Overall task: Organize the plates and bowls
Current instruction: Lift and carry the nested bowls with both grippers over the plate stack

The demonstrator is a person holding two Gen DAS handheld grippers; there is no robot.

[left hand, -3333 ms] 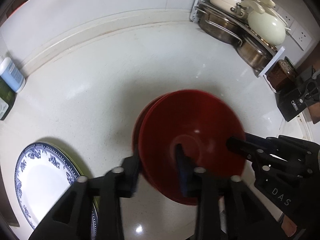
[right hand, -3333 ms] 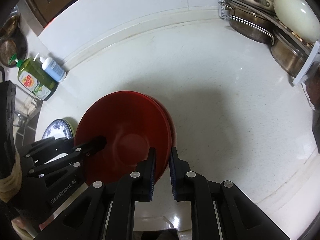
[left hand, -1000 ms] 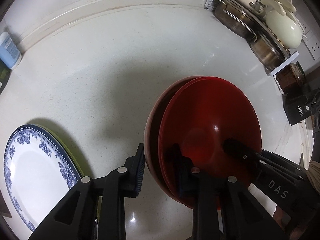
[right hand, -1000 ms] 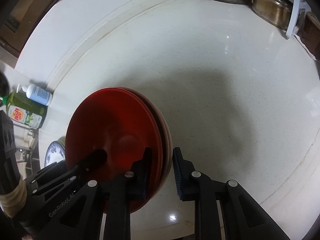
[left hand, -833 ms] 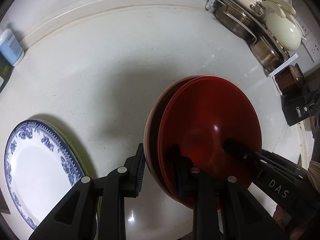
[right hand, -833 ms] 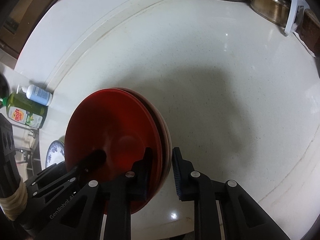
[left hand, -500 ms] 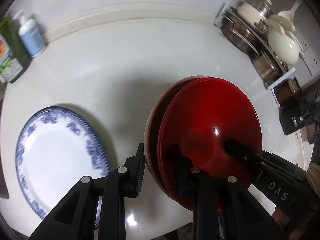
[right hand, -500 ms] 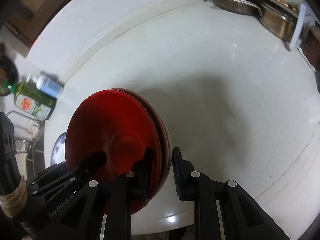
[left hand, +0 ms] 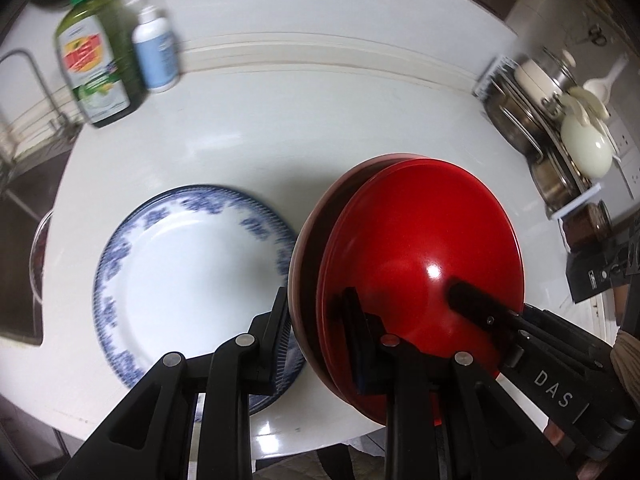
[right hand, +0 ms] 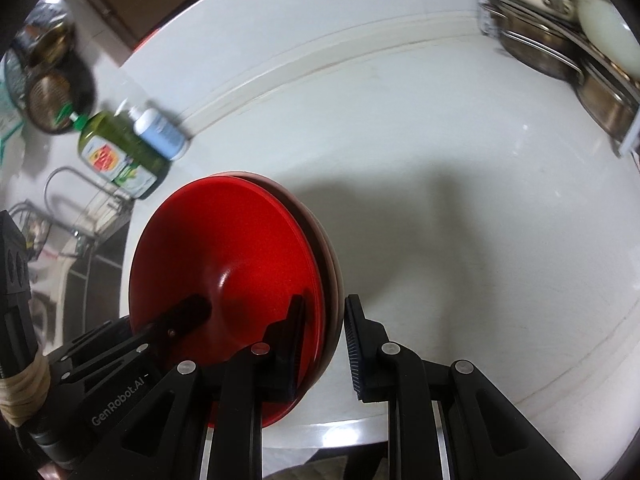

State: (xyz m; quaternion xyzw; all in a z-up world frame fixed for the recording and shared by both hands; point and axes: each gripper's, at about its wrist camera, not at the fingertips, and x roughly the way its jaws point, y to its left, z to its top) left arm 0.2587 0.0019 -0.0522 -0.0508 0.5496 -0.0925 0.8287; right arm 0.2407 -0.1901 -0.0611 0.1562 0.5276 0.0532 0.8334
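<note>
White countertop [left hand: 320, 128] filled the left wrist view, with a green detergent bottle [left hand: 94, 64] and a pale pump bottle [left hand: 156, 60] at the upper left and a rack of steel pots [left hand: 560, 128] at the right edge. Compared with a second earlier, the blue-patterned plate [left hand: 188, 276] had slid from the lower left corner toward the centre of the frame and now lay just beside the stack of red bowls [left hand: 424, 268], which suggested the carried stack was being brought toward the plate for grouping. The left gripper [left hand: 316, 320] was clamped on the near rim of the stack, one finger outside and one inside; the other tool's finger reached into the bowl from the lower right. In the right wrist view the stack of red bowls [right hand: 236, 276] sat lower left, held off the counter, and the right gripper [right hand: 324, 332] pinched its right-hand rim, though contact of the outer pad was hard to confirm. Bottles stood at the upper left and pots at the upper right, both well apart from the stack; only the plate itself lay close to the path.
</note>
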